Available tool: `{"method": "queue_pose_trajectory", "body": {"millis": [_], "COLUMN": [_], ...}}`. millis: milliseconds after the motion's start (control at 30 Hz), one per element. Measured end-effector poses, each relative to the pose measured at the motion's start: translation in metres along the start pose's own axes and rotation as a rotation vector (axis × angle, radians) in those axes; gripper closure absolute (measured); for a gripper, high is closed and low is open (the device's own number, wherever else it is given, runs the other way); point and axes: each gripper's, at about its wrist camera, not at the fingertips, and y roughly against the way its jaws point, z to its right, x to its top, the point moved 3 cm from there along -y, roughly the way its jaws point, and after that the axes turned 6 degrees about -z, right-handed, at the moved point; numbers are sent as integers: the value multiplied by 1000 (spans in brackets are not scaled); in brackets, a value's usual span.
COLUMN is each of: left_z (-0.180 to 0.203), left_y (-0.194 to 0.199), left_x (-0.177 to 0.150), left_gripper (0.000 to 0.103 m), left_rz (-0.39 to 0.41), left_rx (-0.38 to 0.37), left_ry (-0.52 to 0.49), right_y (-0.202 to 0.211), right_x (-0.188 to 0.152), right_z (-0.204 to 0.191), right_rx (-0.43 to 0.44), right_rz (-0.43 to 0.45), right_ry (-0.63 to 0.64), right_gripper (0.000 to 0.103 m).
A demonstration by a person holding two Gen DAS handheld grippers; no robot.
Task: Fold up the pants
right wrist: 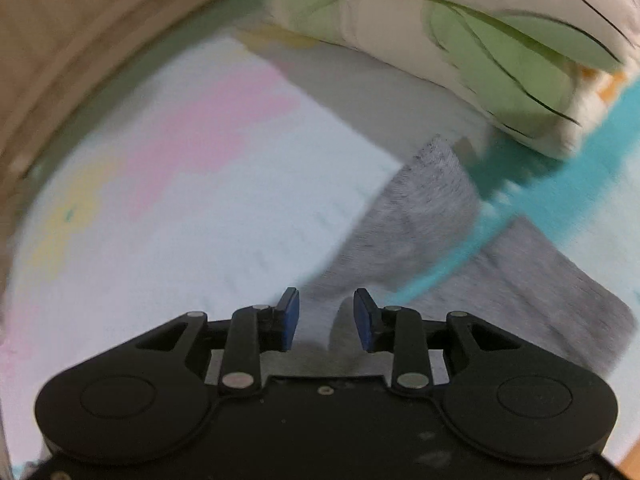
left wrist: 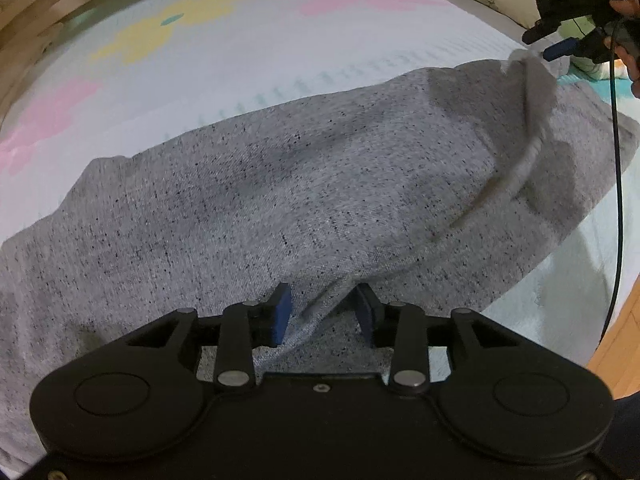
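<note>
Grey speckled pants [left wrist: 280,200] lie spread across the bed, folded over on themselves, with a pale hem band [left wrist: 528,152] curling up at the right. My left gripper [left wrist: 324,312] is open at the near edge; a raised ridge of the cloth runs between its blue pads [left wrist: 282,312] without being pinched. My right gripper [left wrist: 546,44] is at the far right corner of the pants, held by a gloved hand. In the right wrist view that gripper [right wrist: 326,316] is open just above the grey cloth [right wrist: 420,220]; the picture is blurred.
The pants rest on a pale mat [left wrist: 200,40] with pink and yellow patches and a teal band [right wrist: 520,184]. A cream and green pillow [right wrist: 480,40] lies behind. A black cable [left wrist: 618,160] hangs at the right. Wooden floor [left wrist: 616,344] shows past the bed's edge.
</note>
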Motion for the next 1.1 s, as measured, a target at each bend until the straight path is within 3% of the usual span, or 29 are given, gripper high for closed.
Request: {"method": "queue_pose_trajectory", "body": {"millis": [333,500,700,867,900,933,1100], "left_z": [-4,-7,-8,-9,-9,-8,-5], "left_y": [-3,-4,-6,-5,-5,-4,0], "left_x": [5,8,9,8,8,7,3], "left_gripper": [53,51,50,49,49,49,48], "left_rz": [-29,-46,-49,-44,-42,-40,-25], "left_rx": [-21,-37,-45,-44,-43,-41,-37], "left_ry": [45,76,80,73,70,69,46], "right_y": [18,3,-17,-14,-10,-6,21], "right_x": [0,-10,-16,-13,-11,-10,-3], "right_z": [61,83,75,54,46,38,15], "right_rx": [-69,-28,71,93,68,42,-2], "right_rz": [-4,-73,-87,-57,-33,-13,90], "right_ry": [-208,-331,-415,-364,-309,-253,-94], "right_gripper": [69,67,67,73,82,98,98]}}
